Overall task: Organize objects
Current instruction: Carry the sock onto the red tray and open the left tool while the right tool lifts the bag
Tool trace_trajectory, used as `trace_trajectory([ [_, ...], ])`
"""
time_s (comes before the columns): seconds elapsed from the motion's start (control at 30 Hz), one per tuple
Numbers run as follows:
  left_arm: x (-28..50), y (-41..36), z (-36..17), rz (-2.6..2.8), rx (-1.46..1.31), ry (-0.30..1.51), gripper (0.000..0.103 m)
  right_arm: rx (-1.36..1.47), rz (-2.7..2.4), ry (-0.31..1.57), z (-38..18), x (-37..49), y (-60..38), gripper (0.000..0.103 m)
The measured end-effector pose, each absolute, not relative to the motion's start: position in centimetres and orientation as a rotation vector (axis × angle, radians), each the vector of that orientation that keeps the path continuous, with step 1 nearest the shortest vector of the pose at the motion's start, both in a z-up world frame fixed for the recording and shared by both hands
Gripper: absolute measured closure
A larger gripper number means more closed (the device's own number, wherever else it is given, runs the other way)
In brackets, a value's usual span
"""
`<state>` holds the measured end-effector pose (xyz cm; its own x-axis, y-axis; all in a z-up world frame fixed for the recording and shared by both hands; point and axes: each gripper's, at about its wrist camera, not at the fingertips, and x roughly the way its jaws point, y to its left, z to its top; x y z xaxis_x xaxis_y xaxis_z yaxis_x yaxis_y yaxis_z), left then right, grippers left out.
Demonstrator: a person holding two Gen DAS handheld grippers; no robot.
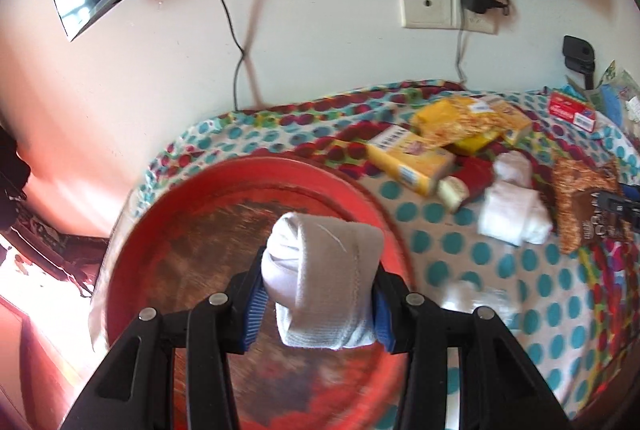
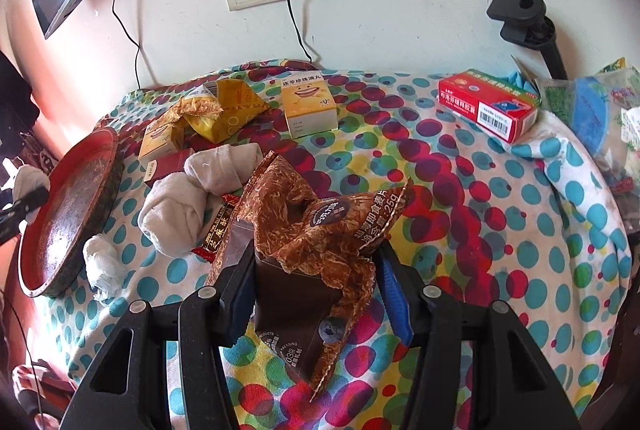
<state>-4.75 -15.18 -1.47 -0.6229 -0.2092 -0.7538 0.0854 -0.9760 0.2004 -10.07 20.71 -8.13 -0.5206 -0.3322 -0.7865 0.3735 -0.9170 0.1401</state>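
- Left wrist view: the left gripper (image 1: pixel 320 304) has its blue pads pressed on both sides of a rolled pale sock (image 1: pixel 320 274), so the fingers are clamped on the sock, roughly half spread.
- The sock hangs over the round red tray (image 1: pixel 168 214), which sits at the left edge of the spotted cloth (image 1: pixel 500 270) covering the table. Whether the sock touches the tray floor cannot be told.
- The roll's long axis runs away from the camera and slightly up, with its folded round end pointing toward the far rim of the tray.
- To do this step well, I judge the sock should be lowered near the tray's middle, kept clear of the rim, and released only once it rests flat, so it will not roll out.
- Further right on the cloth lie more rolled socks (image 1: pixel 512 214), yellow boxes (image 1: pixel 408 162) and a brown snack packet (image 1: pixel 584 202).
- Right wrist view: the right gripper (image 2: pixel 316 286) straddles the brown snack packet (image 2: pixel 320 242) near the front middle of the cloth. The left pad lies against the packet and the right pad seems just beside its crinkled edge, so I cannot tell whether the grip is firm.
- The packet's long axis runs toward the camera, with its torn, crumpled top pointing away and up.
- The red tray (image 2: pixel 68 214) is tilted at the left edge, with two rolled socks (image 2: pixel 188 198) between it and the packet.
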Motion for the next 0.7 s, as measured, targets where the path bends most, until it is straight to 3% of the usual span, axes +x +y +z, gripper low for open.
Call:
trace_trajectory([
  [0.4,-10.5,-27.3,-4.1,-2.615,1.394,-0.095,0.058,1.281,-2.489,0.030,-8.5,-9.1,21.9,0.051],
  [0.7,-13.4,-31.3,-6.0,-2.568,1.449,-0.086,0.058,1.273,-2.495,0.058,-8.0,-8.7,20.9,0.051],
])
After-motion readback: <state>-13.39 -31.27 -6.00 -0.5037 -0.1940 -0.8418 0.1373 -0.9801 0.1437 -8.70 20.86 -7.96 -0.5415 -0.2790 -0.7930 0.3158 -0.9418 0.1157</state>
